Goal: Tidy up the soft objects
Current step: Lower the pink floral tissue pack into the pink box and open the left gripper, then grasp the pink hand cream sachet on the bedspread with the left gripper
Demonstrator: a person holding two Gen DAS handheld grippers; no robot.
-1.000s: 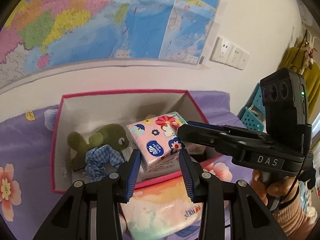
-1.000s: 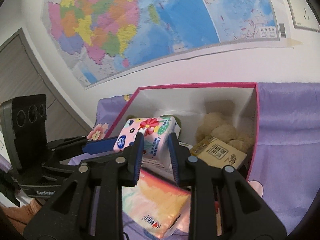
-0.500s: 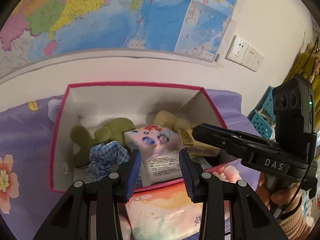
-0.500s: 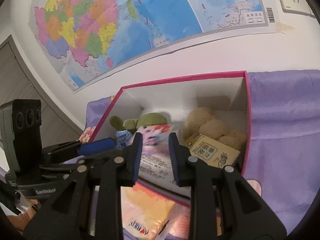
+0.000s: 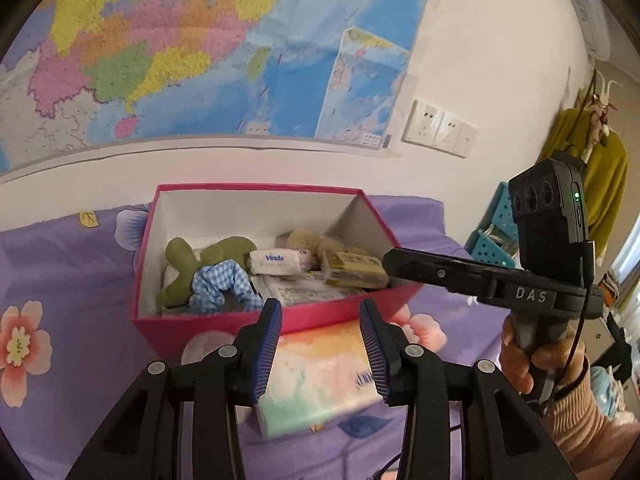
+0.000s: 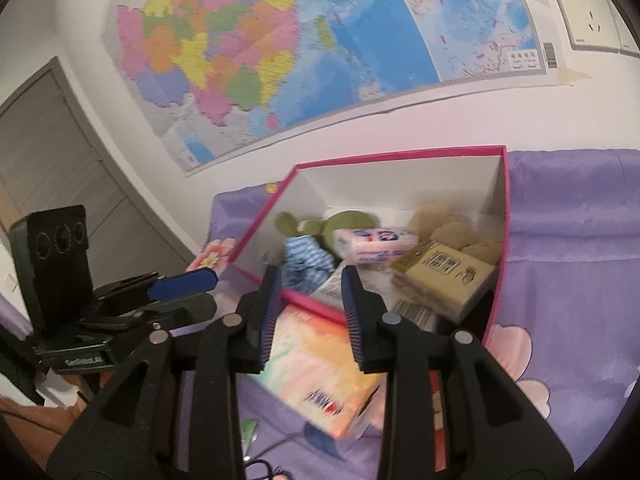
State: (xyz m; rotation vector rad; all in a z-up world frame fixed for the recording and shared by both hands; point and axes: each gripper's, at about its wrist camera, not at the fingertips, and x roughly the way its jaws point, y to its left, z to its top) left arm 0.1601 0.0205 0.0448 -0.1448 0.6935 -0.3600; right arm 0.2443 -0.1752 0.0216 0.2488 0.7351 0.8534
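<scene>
A pink box [image 5: 256, 322] with white walls stands on the purple sheet. Inside lie a green plush [image 5: 188, 264], a blue checked scrunchie [image 5: 216, 284], a tan teddy [image 5: 308, 240], a tan tissue pack [image 5: 354, 270] and the flowered Vinda tissue pack [image 5: 280, 262], pink in the right wrist view [image 6: 376, 242]. A pastel tissue pack [image 5: 320, 376] lies in front of the box. My left gripper [image 5: 320, 340] hovers above that pack, its jaws opening with nothing between them. My right gripper [image 6: 310, 312] is just short of the box's near corner, its jaws also opening and empty.
The box [image 6: 400, 156] stands close to a wall with a large map [image 5: 200, 60] and sockets [image 5: 438, 128]. A teal basket [image 5: 492, 236] and a hanging yellow garment [image 5: 600, 184] are at the right. A grey door [image 6: 52, 160] is at the left. A hand [image 5: 532, 360] holds the right gripper.
The flowered tissue pack, up between the fingers over the box a second ago, now lies inside the box. Both grippers have drawn back from the box and their jaws stand a little wider.
</scene>
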